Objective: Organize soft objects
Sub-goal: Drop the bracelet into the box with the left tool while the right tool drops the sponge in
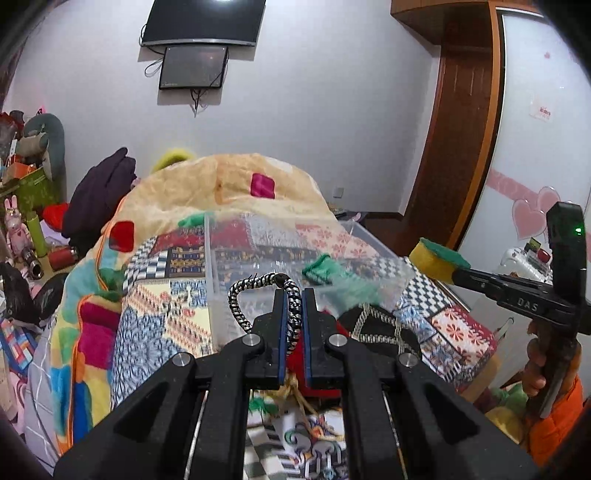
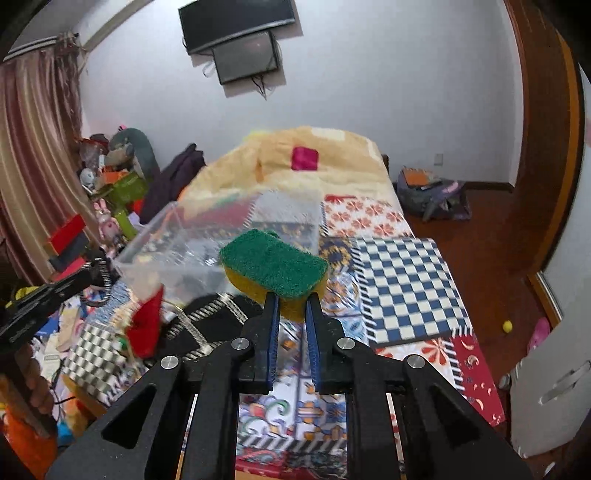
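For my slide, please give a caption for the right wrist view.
Right gripper holds a green-and-yellow sponge near a clear plastic box on the bed.

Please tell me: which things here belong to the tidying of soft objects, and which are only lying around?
For the job:
- left tongs shut on braided cord
- right tongs shut on sponge
- clear plastic box

Lying about:
- quilt
- wall screens
- backpack

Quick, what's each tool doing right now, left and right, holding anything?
Left tool: closed on the black-and-white braided cord loop.
Right tool: closed on the yellow sponge with green scouring pad.
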The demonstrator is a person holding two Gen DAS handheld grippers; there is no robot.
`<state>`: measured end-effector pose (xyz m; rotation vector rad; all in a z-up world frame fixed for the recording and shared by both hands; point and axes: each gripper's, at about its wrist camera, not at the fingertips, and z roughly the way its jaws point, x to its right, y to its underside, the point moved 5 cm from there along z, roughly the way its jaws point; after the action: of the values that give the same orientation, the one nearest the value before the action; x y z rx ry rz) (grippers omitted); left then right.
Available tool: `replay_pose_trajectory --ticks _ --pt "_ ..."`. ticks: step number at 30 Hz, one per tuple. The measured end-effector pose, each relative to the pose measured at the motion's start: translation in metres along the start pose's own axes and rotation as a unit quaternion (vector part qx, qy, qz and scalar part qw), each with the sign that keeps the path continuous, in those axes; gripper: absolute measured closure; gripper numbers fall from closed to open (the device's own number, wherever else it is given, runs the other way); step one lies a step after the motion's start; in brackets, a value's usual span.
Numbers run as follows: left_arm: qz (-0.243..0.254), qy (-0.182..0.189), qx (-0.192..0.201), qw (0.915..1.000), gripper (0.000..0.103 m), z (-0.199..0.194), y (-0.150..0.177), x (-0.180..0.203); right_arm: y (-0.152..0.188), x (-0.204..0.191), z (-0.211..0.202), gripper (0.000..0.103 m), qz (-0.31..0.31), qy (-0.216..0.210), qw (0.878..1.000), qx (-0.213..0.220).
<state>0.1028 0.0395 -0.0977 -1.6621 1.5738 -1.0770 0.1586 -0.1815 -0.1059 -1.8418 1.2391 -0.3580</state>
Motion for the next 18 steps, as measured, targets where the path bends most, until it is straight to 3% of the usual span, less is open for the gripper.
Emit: replay_pose_trajectory --ticks 8,18 --pt "0.009 -0.005 0.008 0.9999 0.097 0.025 -0.031 0.002 -0.025 -0.033 0.014 0.090 -0.032 -0.019 0.999 0.015" --pt "0.013 -0.019 -0.067 0.9975 0.097 0.087 -0.029 -0.008 -0.037 -0.044 0.073 0.090 -0.029 -0.028 0.999 -0.027"
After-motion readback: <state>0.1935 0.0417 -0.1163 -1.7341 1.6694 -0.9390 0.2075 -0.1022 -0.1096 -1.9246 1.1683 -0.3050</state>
